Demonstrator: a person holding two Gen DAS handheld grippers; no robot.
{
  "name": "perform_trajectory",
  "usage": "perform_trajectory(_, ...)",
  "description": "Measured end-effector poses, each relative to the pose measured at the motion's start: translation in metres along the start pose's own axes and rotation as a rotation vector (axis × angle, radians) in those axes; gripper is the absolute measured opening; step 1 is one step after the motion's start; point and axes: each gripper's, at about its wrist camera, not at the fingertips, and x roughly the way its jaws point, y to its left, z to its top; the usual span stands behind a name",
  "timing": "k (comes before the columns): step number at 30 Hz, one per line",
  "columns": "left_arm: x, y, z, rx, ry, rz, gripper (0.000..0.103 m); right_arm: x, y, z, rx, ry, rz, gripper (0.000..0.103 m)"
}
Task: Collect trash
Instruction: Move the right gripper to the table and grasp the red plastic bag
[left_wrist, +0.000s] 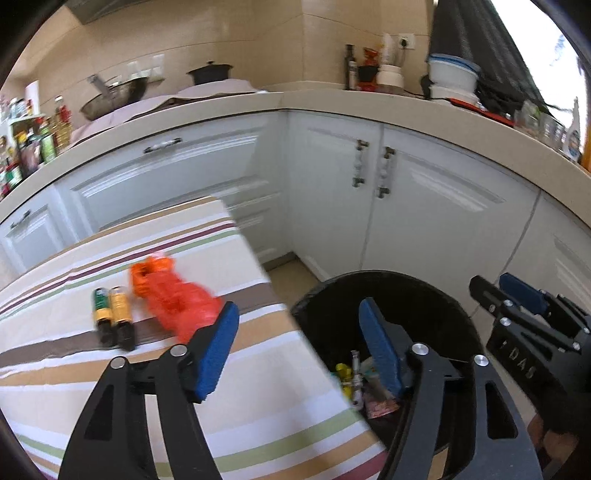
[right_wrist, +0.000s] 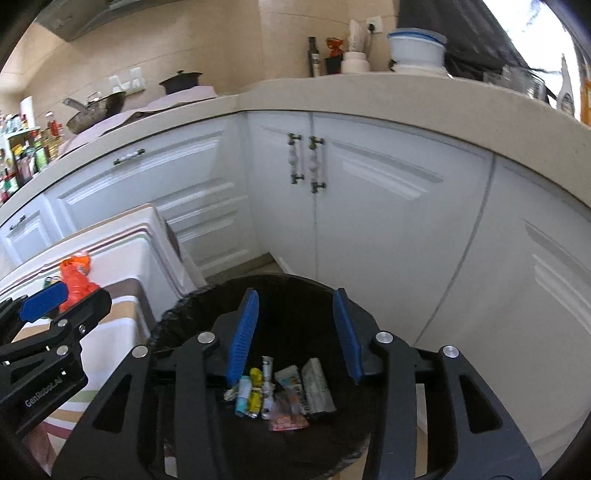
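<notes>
- L gripper (left_wrist: 299, 354): jaws wide apart, nothing between blue pads (left_wrist: 218, 350). One pad sits over striped tablecloth (left_wrist: 147, 398), the other over the bin rim, so the tool straddles the table edge.
- R gripper (right_wrist: 295, 336): jaws also spread, empty, positioned directly above trash bin (right_wrist: 192, 306); pads frame the bin opening.
- Trash bin: black, lined w/ black bag, on floor just beside the table corner, in front of white cabinet doors (right_wrist: 369, 206).
- Bin contents (right_wrist: 280, 395): several wrappers and small tubes piled at bottom, incl. a yellow piece, a grey-white pack and a red-pink wrapper.
- Remaining trash on table: orange plastic bag (left_wrist: 170, 295), crumpled, blurred in L view, near far table edge.
- Two small bottles (left_wrist: 112, 317) (one green/yellow label, one yellow label, dark caps) lie side by side, touching, just left of the orange bag.
- Counter (left_wrist: 332, 107): wok, dark pot, bottles, stacked white bowls; oil and sauce bottles at far left.
- R view shows L gripper at left frame edge, near the orange bag.
</notes>
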Motion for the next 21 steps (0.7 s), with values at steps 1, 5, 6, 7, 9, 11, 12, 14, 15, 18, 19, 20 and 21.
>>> perform_trajectory(1,-0.003,0.007,-0.001,-0.012,0.001,0.011,0.069,-0.001,0.006,0.002,-0.006,0.000,0.019,0.041)
perform_trajectory(5,-0.012,0.039,-0.005,-0.056,0.009,0.066,0.071,-0.001,0.030,0.007,-0.027,0.005,0.094,0.043)
perform_trajectory(6,-0.014,0.046,-0.007,-0.065,0.011,0.080,0.072,0.000,0.038,0.009,-0.036,0.007,0.115,0.044)
perform_trajectory(7,-0.017,0.057,-0.009,-0.079,0.014,0.103,0.072,0.000,0.047,0.010,-0.046,0.010,0.136,0.046)
perform_trajectory(9,-0.020,0.077,-0.013,-0.107,0.019,0.143,0.073,0.000,0.062,0.012,-0.065,0.011,0.167,0.049)
perform_trajectory(11,-0.023,0.094,-0.018,-0.131,0.027,0.176,0.073,0.002,0.077,0.013,-0.087,0.019,0.198,0.050)
perform_trajectory(12,-0.024,0.106,-0.021,-0.149,0.032,0.198,0.073,0.003,0.087,0.013,-0.100,0.025,0.218,0.051)
perform_trajectory(14,-0.026,0.120,-0.024,-0.173,0.038,0.226,0.073,0.005,0.105,0.013,-0.123,0.043,0.257,0.051)
perform_trajectory(15,-0.026,0.127,-0.026,-0.185,0.040,0.240,0.073,0.007,0.112,0.013,-0.132,0.052,0.274,0.052)
perform_trajectory(18,-0.029,0.149,-0.032,-0.215,0.046,0.284,0.074,0.011,0.134,0.011,-0.164,0.080,0.313,0.052)
perform_trajectory(19,-0.030,0.157,-0.034,-0.225,0.049,0.299,0.074,0.013,0.141,0.010,-0.175,0.088,0.322,0.054)
perform_trajectory(20,-0.031,0.165,-0.036,-0.236,0.051,0.312,0.074,0.015,0.150,0.010,-0.189,0.096,0.333,0.055)
perform_trajectory(21,-0.032,0.170,-0.038,-0.245,0.052,0.323,0.074,0.015,0.155,0.009,-0.195,0.098,0.338,0.058)
